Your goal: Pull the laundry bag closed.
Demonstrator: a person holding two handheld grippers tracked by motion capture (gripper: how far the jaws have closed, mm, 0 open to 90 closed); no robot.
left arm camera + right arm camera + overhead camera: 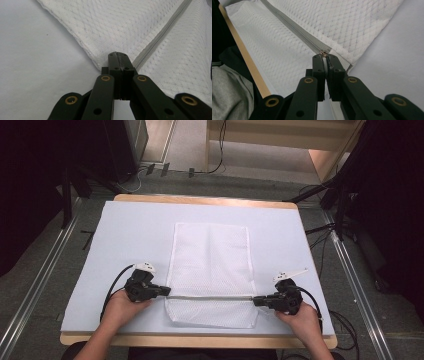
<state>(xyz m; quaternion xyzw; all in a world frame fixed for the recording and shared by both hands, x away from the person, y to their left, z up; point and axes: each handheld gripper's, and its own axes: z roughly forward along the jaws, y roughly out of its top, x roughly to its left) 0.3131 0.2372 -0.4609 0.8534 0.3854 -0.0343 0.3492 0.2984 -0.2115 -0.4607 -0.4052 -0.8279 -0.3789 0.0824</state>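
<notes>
White mesh zippered laundry bag (210,265) lies flat, centred on pale blue table mat (125,230). Grey zipper (210,297) looks fully closed. Left gripper (167,291) clamps bag's edge at 1 zipper end; right gripper (256,300) pinches the zipper pull (323,52). Unzipping apparently not yet started.

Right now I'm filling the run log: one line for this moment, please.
left gripper: shut on mesh bag at zipper end | right gripper: shut on zipper pull | bag flat on white mat
</notes>
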